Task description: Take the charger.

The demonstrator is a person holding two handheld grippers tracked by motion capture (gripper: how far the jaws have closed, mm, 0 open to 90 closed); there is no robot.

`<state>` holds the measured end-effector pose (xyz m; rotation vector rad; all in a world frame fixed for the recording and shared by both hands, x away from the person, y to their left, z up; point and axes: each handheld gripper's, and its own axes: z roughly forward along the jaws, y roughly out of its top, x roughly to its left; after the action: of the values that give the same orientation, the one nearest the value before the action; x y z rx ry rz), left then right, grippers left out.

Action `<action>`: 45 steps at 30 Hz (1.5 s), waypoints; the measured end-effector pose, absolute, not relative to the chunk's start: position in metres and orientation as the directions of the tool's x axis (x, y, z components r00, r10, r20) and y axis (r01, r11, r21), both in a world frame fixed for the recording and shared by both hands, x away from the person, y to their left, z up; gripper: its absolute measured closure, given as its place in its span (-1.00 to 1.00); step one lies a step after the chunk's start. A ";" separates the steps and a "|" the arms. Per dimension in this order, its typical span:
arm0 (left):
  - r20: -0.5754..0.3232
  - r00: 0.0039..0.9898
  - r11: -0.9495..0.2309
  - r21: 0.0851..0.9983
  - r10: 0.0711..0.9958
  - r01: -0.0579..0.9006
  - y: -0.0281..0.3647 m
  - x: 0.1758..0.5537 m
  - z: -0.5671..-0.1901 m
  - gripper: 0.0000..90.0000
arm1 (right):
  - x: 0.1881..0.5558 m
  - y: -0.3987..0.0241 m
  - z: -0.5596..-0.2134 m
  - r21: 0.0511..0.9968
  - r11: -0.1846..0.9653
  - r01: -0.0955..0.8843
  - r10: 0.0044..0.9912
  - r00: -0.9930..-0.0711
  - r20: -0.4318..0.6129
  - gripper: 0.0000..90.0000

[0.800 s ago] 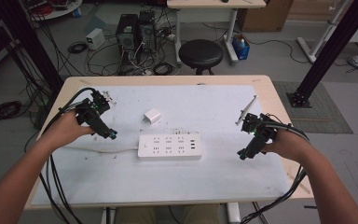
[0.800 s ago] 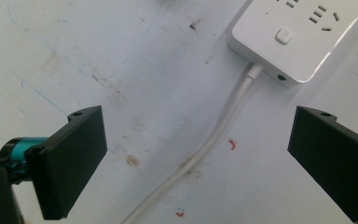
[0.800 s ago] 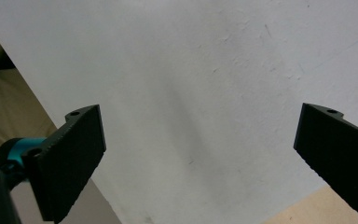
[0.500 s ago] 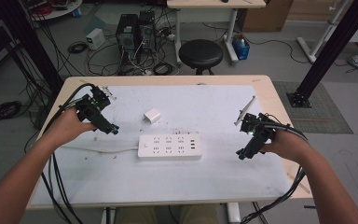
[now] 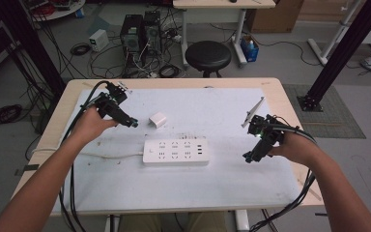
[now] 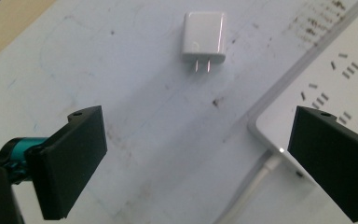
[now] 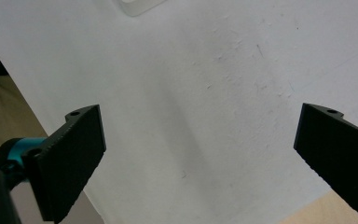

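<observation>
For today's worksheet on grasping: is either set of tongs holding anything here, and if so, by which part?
Nothing is held. The left tongs gape open short of the white charger; the right tongs gape open over the bare table.

High view: overhead from the person's side, facing forward and down, far, whole table (image 5: 67,104).
Left gripper view: close, downward; shares charger (image 6: 204,32), power strip (image 6: 335,70).
Right gripper view: close, downward on table sheet (image 7: 205,93).

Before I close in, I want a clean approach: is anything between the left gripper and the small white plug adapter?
Nothing visible. Bare white table sheet lies between the open left gripper and the small white plug adapter; the white power strip sits off to one side.
</observation>
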<state>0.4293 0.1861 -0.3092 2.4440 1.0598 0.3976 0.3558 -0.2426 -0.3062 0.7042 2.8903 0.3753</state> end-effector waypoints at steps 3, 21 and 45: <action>0.071 0.666 -0.600 0.513 0.742 0.613 0.178 0.435 -0.313 -0.90 | 0.356 -0.243 -0.306 0.275 0.861 0.429 0.465 -0.882 -0.082 -0.97; -0.009 0.666 -0.574 0.498 0.746 0.650 0.143 0.496 -0.375 -0.90 | 0.362 -0.236 -0.310 0.257 0.871 0.418 0.447 -0.892 -0.064 -0.97; -0.043 0.675 -0.591 0.445 0.737 0.673 0.132 0.519 -0.422 -0.52 | 0.369 -0.239 -0.314 0.234 0.870 0.435 0.458 -0.887 -0.053 -0.97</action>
<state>0.5191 0.1324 -0.4225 2.4613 1.0984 0.2024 0.3686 -0.2388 -0.3142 0.7032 2.9338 0.3289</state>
